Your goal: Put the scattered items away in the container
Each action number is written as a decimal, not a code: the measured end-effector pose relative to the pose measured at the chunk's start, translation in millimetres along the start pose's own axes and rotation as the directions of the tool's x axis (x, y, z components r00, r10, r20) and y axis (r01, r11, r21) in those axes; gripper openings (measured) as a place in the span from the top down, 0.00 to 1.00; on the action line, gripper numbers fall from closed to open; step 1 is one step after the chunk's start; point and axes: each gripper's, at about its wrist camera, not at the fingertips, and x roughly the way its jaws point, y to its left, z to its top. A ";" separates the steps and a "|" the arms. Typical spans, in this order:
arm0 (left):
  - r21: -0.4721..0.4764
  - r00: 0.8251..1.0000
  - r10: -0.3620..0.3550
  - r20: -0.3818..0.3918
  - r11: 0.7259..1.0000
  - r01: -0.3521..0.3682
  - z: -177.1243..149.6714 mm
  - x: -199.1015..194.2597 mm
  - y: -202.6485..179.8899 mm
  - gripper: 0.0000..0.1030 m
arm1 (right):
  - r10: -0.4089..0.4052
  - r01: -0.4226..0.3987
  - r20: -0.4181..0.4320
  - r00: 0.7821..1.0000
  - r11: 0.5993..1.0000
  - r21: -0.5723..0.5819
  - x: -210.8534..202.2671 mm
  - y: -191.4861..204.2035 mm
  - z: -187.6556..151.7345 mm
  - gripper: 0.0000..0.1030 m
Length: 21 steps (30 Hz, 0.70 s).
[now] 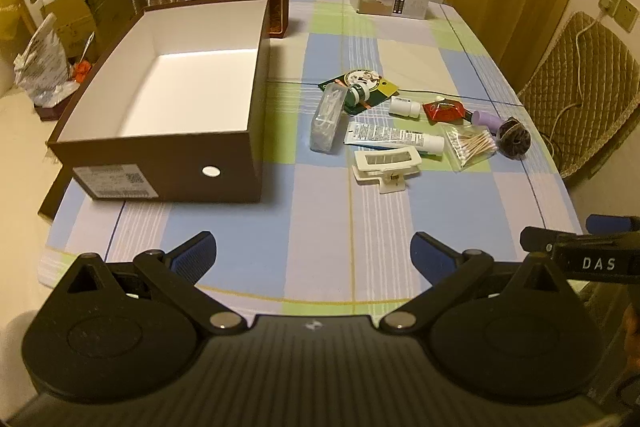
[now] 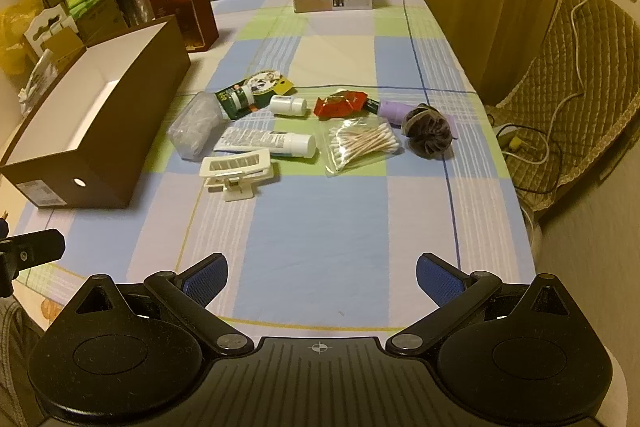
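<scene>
On checked cloth (image 2: 320,227): brown cardboard box (image 1: 168,163), white inside; cream plastic clip (image 2: 236,169), bagged cotton swabs (image 2: 360,145); left gripper (image 1: 314,255), right gripper (image 2: 322,277) both spread, holding nothing

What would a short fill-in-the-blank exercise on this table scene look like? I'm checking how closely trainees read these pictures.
1. The inside of the brown box holds ____ items.
2. Both the left tongs and the right tongs are ____.
3. The cream hair clip lies nearer the camera than the white ____, which rests just behind it.
4. The cotton swabs lie sealed in a clear ____.

Missing words: no; open; tube; bag
</scene>
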 end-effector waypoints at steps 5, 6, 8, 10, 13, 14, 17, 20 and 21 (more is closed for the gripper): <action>0.038 0.999 0.011 0.033 0.999 -0.012 3.1 8.9 -2.9 0.01 | -0.001 0.001 0.027 1.000 1.000 -0.006 2.4 -6.3 2.5 0.00; 0.046 0.999 0.013 0.039 0.999 -0.015 3.8 11.1 -3.3 0.01 | 0.002 -0.001 0.037 0.999 1.000 -0.007 2.7 -8.1 3.1 0.00; 0.057 0.999 0.015 0.043 0.998 -0.017 5.4 16.4 -3.8 0.01 | 0.009 -0.009 0.069 0.998 1.000 -0.002 2.3 -12.4 4.7 0.00; 0.057 0.999 0.000 0.044 0.998 -0.002 7.6 22.4 -3.6 0.01 | 0.024 -0.025 0.103 0.994 1.000 0.009 2.0 -17.5 6.4 0.00; 0.052 0.999 -0.042 0.029 0.998 0.040 11.5 33.2 -3.3 0.01 | 0.070 -0.077 0.143 0.987 0.996 0.049 3.7 -28.2 10.2 0.00; 0.057 0.998 -0.057 0.024 0.997 0.055 13.1 37.2 -3.9 0.01 | 0.087 -0.098 0.167 0.982 0.993 0.061 3.8 -31.9 11.0 0.00; 0.108 0.994 -0.102 0.027 0.989 0.099 18.2 47.2 -9.4 0.01 | 0.081 -0.094 0.169 0.982 0.993 0.070 10.9 -39.9 17.2 0.00; 0.206 0.990 -0.140 0.035 0.970 0.130 22.4 56.2 -19.9 0.02 | 0.074 -0.085 0.152 0.986 0.994 0.067 21.9 -49.3 22.9 0.00; 0.247 0.987 -0.154 0.036 0.959 0.141 24.2 59.7 -24.2 0.03 | 0.085 -0.095 0.137 0.987 0.993 0.069 25.4 -52.7 24.6 0.00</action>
